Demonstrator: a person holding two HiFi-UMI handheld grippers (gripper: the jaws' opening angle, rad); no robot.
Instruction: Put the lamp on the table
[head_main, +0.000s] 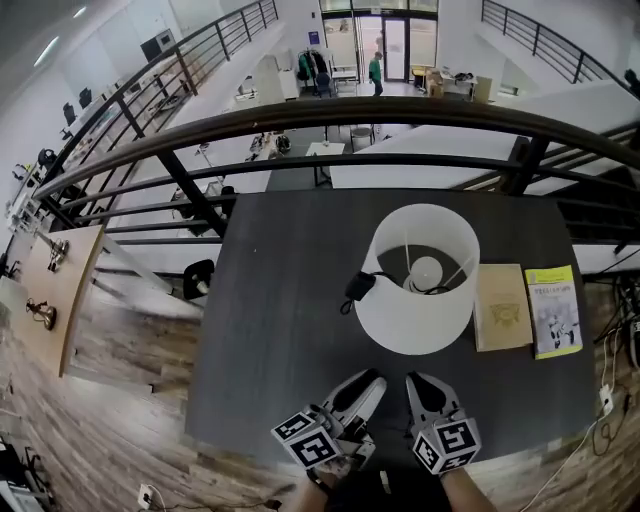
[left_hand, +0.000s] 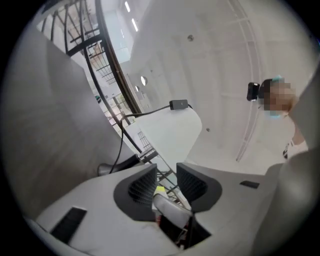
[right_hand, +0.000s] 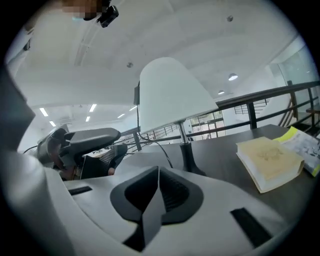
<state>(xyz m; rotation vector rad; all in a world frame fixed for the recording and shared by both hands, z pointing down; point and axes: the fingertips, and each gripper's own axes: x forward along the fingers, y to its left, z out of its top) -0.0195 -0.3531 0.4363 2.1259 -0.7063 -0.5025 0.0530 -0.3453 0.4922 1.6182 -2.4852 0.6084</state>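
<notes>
White and drum-shaped, the shade (head_main: 410, 325) of the lamp (right_hand: 167, 95) is open at the top, so we see the bulb (head_main: 426, 270) inside. A dark stem (right_hand: 188, 152) carries it, and a black cord switch (head_main: 358, 286) lies just at its left. The lamp stands upright on the dark bench (head_main: 280, 330), right of centre and toward the far edge. A tan book (head_main: 501, 307) lies just beside the shade on the right, with a yellow booklet (head_main: 553, 311) next to it, near the right edge. A dark railing (head_main: 300, 115) runs past the far edge. Left of the lamp the bench top stretches broad to its left edge. At the near edge, apart from the shade, our left tool (left_hand: 166, 172) has its jaws narrowly apart around nothing, and our right tool (right_hand: 159, 175) is closed and empty.
</notes>
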